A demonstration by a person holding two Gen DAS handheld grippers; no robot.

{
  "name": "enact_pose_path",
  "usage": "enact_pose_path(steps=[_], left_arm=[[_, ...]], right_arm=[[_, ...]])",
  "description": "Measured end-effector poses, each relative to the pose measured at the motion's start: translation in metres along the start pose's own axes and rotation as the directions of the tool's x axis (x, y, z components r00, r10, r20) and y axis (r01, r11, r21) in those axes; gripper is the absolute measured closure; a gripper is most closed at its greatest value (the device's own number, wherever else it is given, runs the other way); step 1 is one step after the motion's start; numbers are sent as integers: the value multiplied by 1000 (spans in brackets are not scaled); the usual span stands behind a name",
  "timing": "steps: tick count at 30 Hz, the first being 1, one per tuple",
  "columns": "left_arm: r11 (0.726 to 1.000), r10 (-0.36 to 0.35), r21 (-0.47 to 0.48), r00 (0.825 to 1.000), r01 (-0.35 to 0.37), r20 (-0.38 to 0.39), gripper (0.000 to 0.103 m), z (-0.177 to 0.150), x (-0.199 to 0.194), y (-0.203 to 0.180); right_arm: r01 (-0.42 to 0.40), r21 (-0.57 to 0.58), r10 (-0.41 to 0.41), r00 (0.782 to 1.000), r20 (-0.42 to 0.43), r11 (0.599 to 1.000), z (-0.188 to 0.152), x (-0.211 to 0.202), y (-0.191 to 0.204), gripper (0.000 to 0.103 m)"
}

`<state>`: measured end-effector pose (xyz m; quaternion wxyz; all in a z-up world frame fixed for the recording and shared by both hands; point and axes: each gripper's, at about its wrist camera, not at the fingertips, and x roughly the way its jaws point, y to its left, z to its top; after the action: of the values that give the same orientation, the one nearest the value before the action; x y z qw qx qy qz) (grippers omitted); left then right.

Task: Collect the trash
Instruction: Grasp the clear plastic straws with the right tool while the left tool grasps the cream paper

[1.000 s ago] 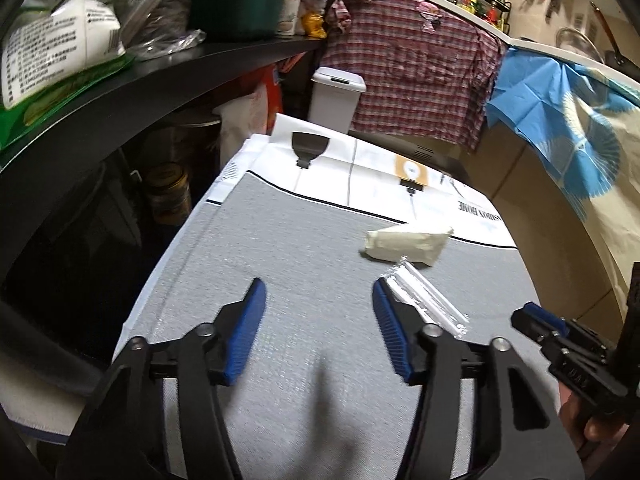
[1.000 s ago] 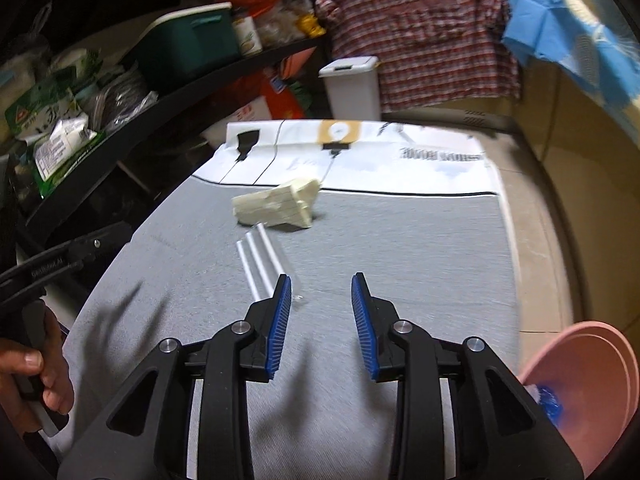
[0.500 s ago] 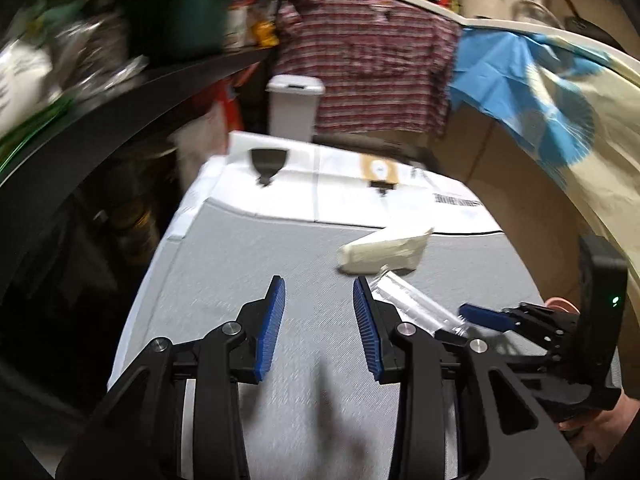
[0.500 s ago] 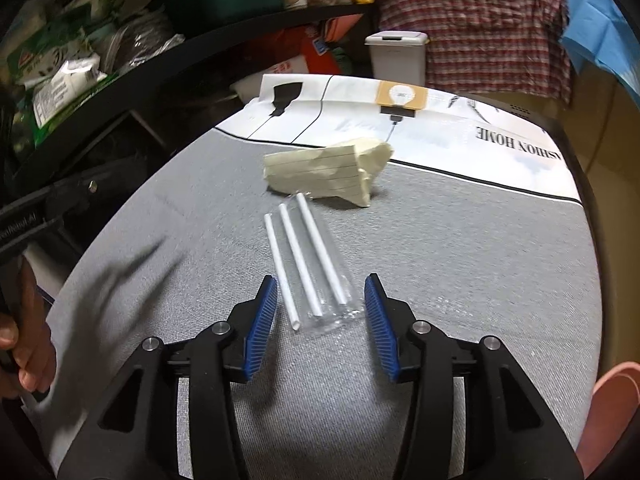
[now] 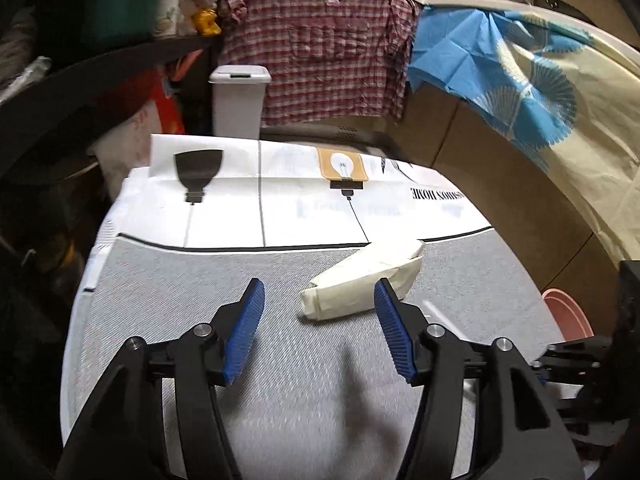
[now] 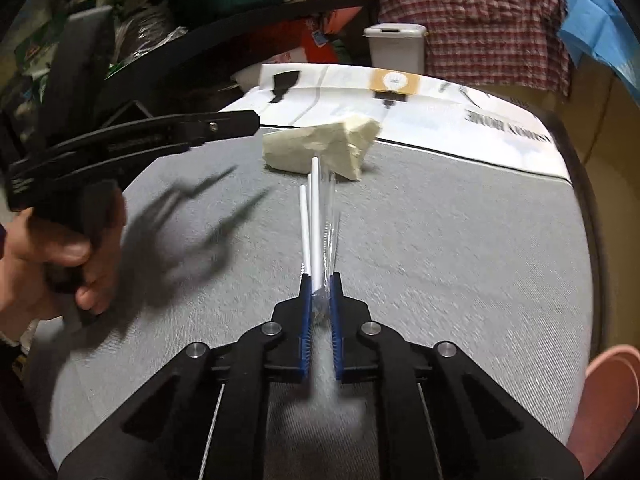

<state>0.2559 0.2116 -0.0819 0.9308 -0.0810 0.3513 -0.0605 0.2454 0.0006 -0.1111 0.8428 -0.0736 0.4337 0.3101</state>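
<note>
While the grey mat (image 6: 460, 240) stays flat, the biggest risk is the crumpled paper wad (image 5: 362, 282): left gripper (image 5: 318, 320) has just been opening and stands spread with nothing between its jaws, the wad just ahead near its right pad, so an off-centre close could push it away. Pink bowl (image 6: 612, 392) sits at the mat's right edge, likely the drop spot. Right gripper (image 6: 320, 300) has just clamped onto the straw packet (image 6: 316, 216) by one crinkled end only; the slick wrapper could slip or droop when lifted.
</note>
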Motion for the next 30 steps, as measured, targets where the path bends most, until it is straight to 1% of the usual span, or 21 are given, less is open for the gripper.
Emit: enact_pose_path(steps=[3,5,11,15,16,17,18,19,23,24,25,27,28,30], left_arm=[[1000,-22,21,1000,22,-8,41,3,10,-5],[999,-29,30,999,30,-17,39,6,16,-9],[997,-47,52,997,50,-57,39,8,30,-18],[996,-74,45,994,78,-79,40,8,30,-19],[996,-79,46,993,83,-86,42,7,29,-20],[995,-85,47,992,89,-92,51,6,29,-21],[994,-96,49,990,101,-103,58,5,29,-22],[992,-104,56,988,111,-117,58,3,29,-25],[990,-86,97,985,102,-151,59,-4,29,-35],[989,-90,101,984,106,-152,72,-6,29,-36],[989,-90,105,983,107,-158,78,-8,28,-38],[991,-75,99,985,91,-158,88,-11,25,-39],[992,-75,89,985,89,-158,90,-12,23,-39],[993,-76,75,984,89,-160,100,-14,20,-40]], right_arm=[[13,83,-11,1000,-13,996,-3,-7,-13,95],[33,102,-32,999,-11,994,-5,-10,-18,95],[71,184,-71,997,-5,980,-7,-14,-37,95],[97,224,-98,995,-10,970,-8,-14,-46,95],[98,230,-98,995,-11,968,-7,-14,-47,95],[97,236,-97,995,-13,967,-7,-14,-49,95],[98,240,-97,995,-13,966,-7,-14,-49,95],[98,242,-98,995,-13,965,-7,-14,-49,95],[92,249,-90,996,-17,964,-7,-15,-49,95],[90,250,-89,996,-18,964,-7,-15,-48,95],[90,249,-89,996,-17,964,-7,-15,-48,95],[93,243,-92,996,-14,966,-8,-17,-47,95],[92,241,-92,996,-13,966,-8,-17,-46,95],[96,236,-96,995,-13,967,-9,-16,-45,95]])
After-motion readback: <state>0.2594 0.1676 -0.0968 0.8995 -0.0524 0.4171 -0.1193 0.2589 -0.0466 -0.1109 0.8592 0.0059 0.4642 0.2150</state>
